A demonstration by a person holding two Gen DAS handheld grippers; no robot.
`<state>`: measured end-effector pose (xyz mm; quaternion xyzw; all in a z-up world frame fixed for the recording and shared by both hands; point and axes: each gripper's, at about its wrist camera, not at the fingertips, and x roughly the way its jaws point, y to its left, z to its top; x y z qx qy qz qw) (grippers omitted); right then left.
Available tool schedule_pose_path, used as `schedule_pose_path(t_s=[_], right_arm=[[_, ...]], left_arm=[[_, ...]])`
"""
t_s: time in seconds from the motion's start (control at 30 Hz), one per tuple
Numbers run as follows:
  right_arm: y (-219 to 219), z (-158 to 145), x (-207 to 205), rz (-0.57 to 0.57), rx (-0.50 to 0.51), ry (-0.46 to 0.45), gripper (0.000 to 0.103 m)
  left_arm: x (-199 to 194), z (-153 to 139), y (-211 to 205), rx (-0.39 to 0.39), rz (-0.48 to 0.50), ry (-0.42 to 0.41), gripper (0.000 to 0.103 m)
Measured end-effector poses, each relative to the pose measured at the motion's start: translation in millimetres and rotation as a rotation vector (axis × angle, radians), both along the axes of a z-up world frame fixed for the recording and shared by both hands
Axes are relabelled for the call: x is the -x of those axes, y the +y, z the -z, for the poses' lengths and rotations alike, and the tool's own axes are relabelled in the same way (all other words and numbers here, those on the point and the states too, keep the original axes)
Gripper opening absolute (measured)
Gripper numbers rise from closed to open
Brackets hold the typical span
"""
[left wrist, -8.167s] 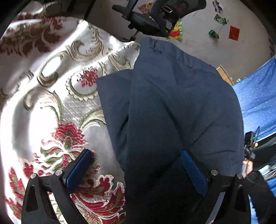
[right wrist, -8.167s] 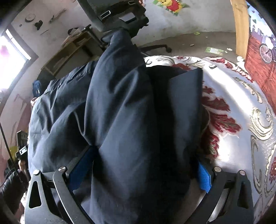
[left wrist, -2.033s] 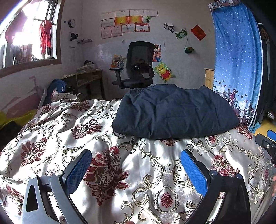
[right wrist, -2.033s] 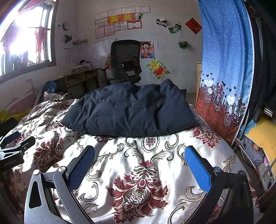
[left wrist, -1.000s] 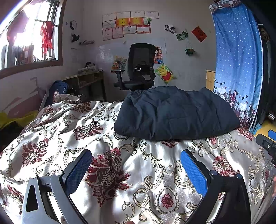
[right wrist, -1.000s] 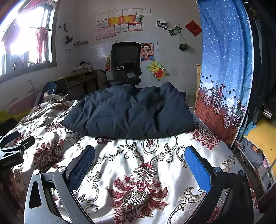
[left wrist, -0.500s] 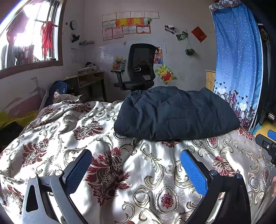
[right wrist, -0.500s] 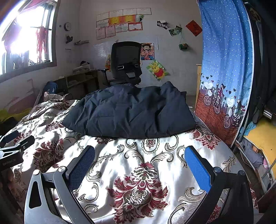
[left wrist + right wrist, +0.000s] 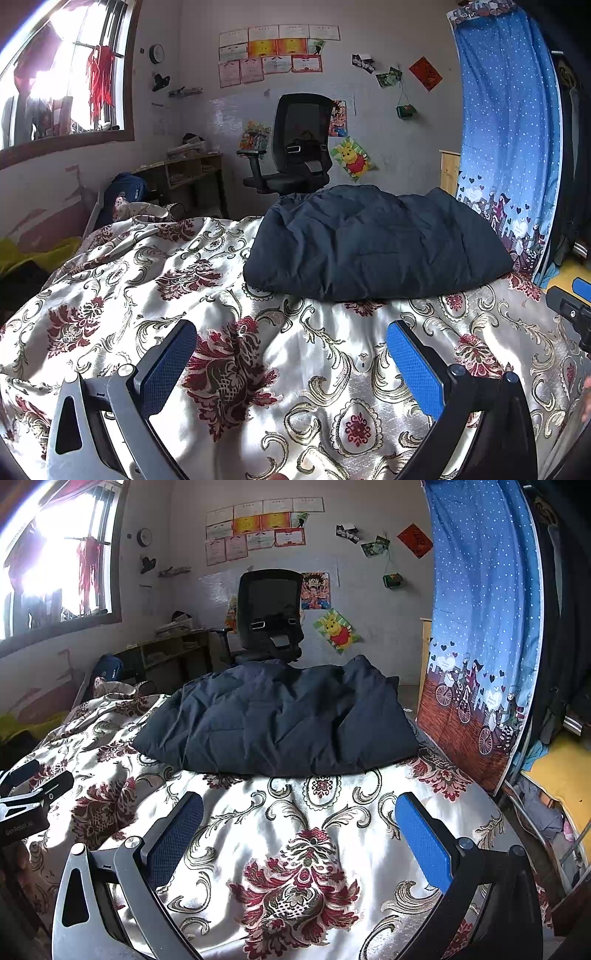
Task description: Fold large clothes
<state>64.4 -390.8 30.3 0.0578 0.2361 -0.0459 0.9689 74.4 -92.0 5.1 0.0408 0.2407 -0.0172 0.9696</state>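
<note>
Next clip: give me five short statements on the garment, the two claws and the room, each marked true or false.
1. The dark blue garment lies folded on the floral bedspread. True.
2. The left claw is clamped on the garment. False: it is open, holding nothing, short of the garment.
3. The right claw is open and empty. True.
4. A red office chair stands behind the bed. False: the office chair is black.
5. The blue curtain hangs left of the bed. False: it hangs on the right.
</note>
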Motion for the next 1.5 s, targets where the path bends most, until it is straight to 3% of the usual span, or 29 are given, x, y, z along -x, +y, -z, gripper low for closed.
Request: schedule_pose_path(t_s=[1.5], right_arm=[[1.4,0.7,0.5,0.000,0.002,-0.001,0.102]], left_arm=[[2.0,-0.7,-2.1,0.011,0.000,0.001,0.103]])
